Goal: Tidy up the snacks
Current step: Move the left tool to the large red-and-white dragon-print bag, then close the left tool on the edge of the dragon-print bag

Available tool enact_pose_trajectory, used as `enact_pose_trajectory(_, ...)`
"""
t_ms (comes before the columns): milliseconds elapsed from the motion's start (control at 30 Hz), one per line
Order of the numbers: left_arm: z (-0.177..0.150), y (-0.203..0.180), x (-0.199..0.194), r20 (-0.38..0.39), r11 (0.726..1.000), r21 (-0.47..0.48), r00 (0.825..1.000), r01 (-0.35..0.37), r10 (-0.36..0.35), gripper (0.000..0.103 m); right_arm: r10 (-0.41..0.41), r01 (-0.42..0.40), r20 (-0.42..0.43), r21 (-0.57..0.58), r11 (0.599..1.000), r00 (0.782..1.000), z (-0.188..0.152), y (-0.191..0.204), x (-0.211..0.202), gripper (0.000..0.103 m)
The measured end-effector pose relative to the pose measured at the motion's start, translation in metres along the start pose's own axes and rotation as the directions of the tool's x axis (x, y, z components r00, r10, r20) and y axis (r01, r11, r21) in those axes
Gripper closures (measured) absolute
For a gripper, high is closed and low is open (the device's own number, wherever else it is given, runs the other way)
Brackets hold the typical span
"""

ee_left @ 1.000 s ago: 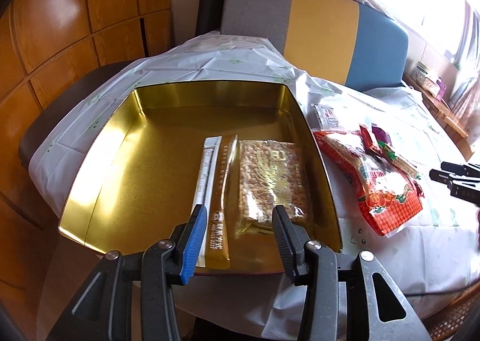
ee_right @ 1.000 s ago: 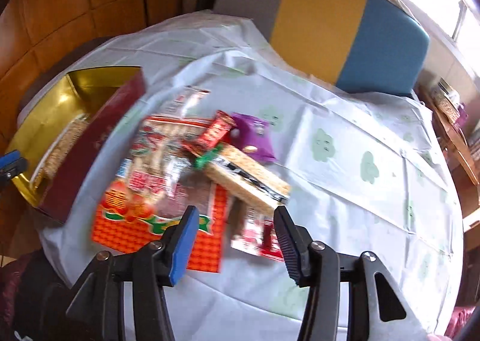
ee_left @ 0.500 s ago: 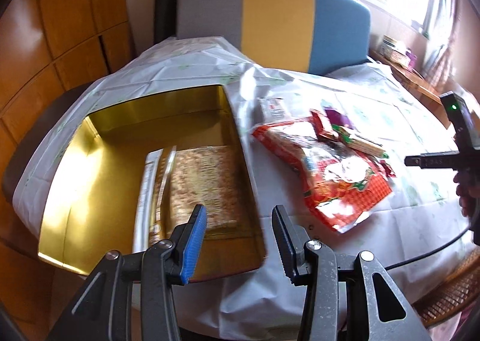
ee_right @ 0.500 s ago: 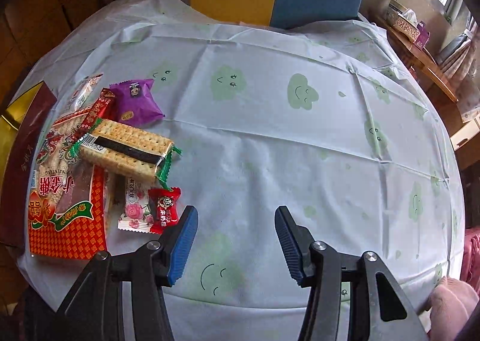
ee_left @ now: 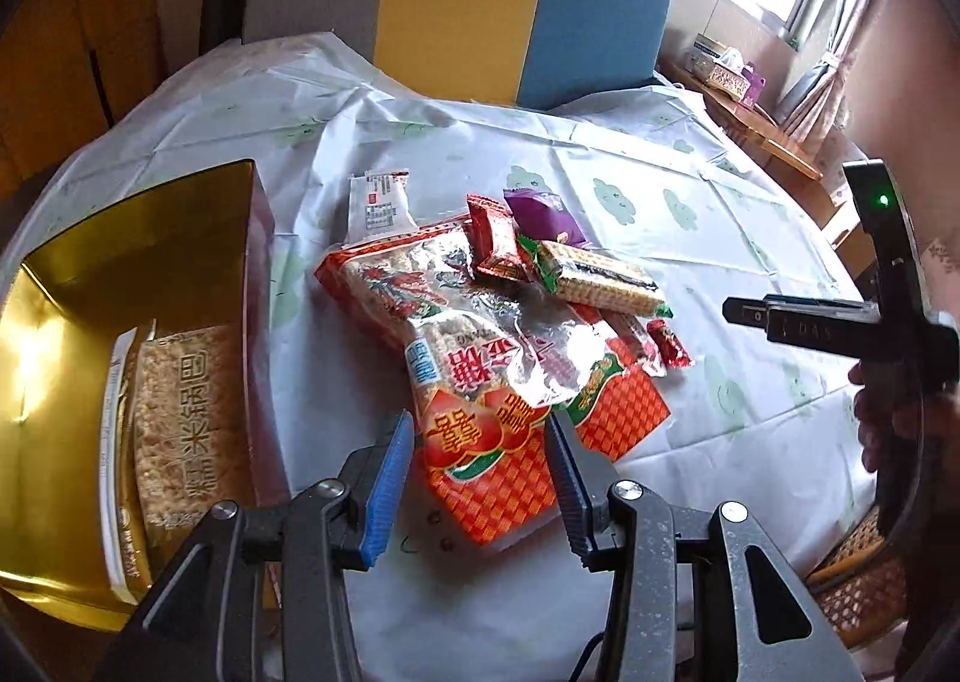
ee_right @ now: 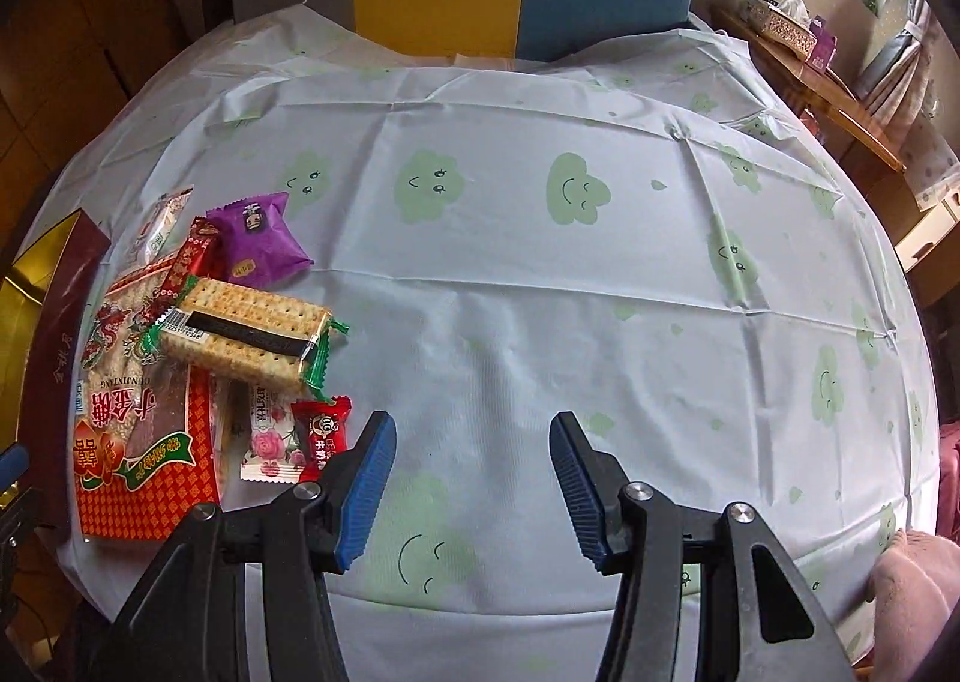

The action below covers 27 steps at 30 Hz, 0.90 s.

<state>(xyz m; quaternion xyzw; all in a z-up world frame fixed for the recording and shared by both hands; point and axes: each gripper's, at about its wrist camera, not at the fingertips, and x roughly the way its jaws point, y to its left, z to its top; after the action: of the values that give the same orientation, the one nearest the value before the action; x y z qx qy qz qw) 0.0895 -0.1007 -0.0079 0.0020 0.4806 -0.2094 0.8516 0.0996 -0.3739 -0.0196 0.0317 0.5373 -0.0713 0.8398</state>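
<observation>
A gold tin box (ee_left: 138,196) stands at the table's left with a rice-cracker pack (ee_left: 186,418) and a stick sachet (ee_left: 117,442) inside. Right of it is a snack pile: a big red-orange bag (ee_left: 480,370), a cracker sandwich pack (ee_left: 600,280), a purple packet (ee_left: 543,214), a small red packet (ee_left: 495,238) and a white packet (ee_left: 384,202). My left gripper (ee_left: 480,442) is open, its fingers framing the bag's near end without pressing it. My right gripper (ee_right: 471,442) hangs open over bare tablecloth, right of a red candy (ee_right: 321,430) and a rose-print packet (ee_right: 270,442).
A chair (ee_left: 462,3) with a grey, yellow and blue back stands behind the round table. Wooden panelling runs along the left. A side shelf with a tissue box (ee_left: 726,75) is at the back right. A wicker seat (ee_left: 858,580) sits by the table's right edge.
The left gripper has swung right, from over the gold box to over the red-orange bag. The right gripper moved right off the snack pile to bare cloth, then held still. Both stayed open.
</observation>
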Motion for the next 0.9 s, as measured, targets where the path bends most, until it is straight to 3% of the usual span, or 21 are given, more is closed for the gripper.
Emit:
enact_pose_trajectory(67, 0.007, -0.001, 0.01, -0.006, 1.0, -0.004, 1.0, -0.012, 0.011, 0.069, 0.008, -0.008, 0.001, -0.002, 1.0, 1.0, 0.001, 0.002, 0.0, 0.049)
enact_pose_trajectory(367, 0.025, 0.014, 0.046, -0.046, 0.993, -0.079, 0.995, -0.091, 0.088, 0.069, 0.039, -0.039, 0.024, 0.008, 0.999, 0.999, 0.002, 0.0, -0.007, 0.049)
enact_pose_trajectory(467, 0.024, 0.021, 0.054, -0.069, 0.986, -0.138, 0.994, -0.093, 0.084, 0.062, 0.048, -0.049, 0.028, 0.009, 0.999, 0.998, 0.003, 0.0, -0.007, 0.049)
enact_pose_trajectory(600, 0.022, 0.014, 0.059, -0.06, 0.987, -0.127, 0.994, -0.098, 0.091, 0.045, 0.057, -0.057, 0.031, 0.003, 0.998, 0.998, 0.003, 0.001, -0.008, 0.049)
enact_pose_trajectory(767, 0.026, 0.011, 0.075, -0.062, 0.985, -0.15, 0.995, -0.083, 0.075, 0.037, 0.066, -0.065, 0.033, -0.004, 0.998, 0.997, 0.003, 0.003, -0.01, 0.049)
enact_pose_trajectory(833, 0.025, 0.011, 0.076, -0.036, 0.987, -0.139, 0.997, -0.077, 0.073, 0.039, 0.067, -0.067, 0.03, -0.004, 0.998, 0.997, 0.003, 0.003, -0.009, 0.049)
enact_pose_trajectory(900, 0.023, 0.009, 0.072, -0.017, 0.991, -0.115, 0.997, -0.075, 0.073, 0.048, 0.063, -0.063, 0.026, -0.003, 0.998, 0.998, 0.002, 0.003, -0.008, 0.049)
